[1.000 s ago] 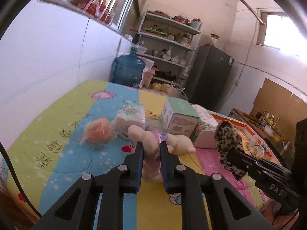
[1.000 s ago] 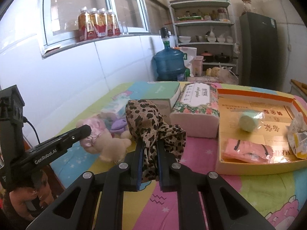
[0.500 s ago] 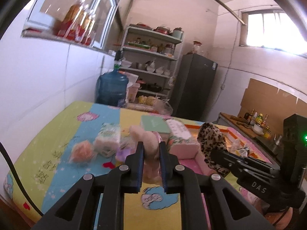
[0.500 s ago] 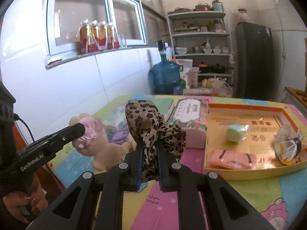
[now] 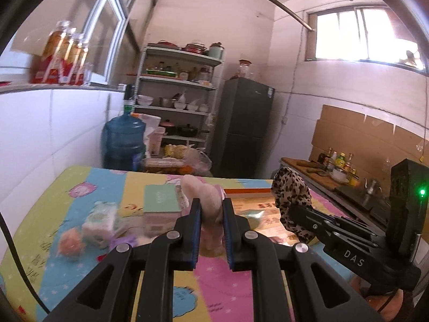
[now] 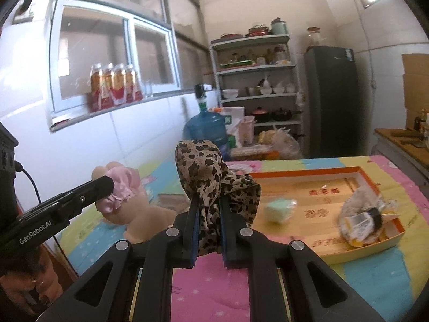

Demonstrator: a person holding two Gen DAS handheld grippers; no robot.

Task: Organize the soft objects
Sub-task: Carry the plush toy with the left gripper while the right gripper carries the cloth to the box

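Left tongs (image 5: 210, 212): I have them clamped on the plush toy (image 5: 206, 196), which hangs clear above the quilt (image 5: 80, 187).
Right tongs (image 6: 208, 209): pinched tight on the leopard scarf (image 6: 209, 171); loose folds bunch above and beside the jaws.
Toy risk: I grip only a narrow part, so the heavier body could swing or slip out if I jerk.
Scarf risk: the thin cloth may slide through, or its drooping end may drag.
Collision risk: both tools ride close side by side; I could knock one into the other.
Tray (image 6: 375, 179): already holds a green roll (image 6: 278, 210) and a crinkly packet (image 6: 364, 217); a careless drop could land on them or miss the rim.
Boxes (image 5: 161, 201) beyond: a low pass might clip them.
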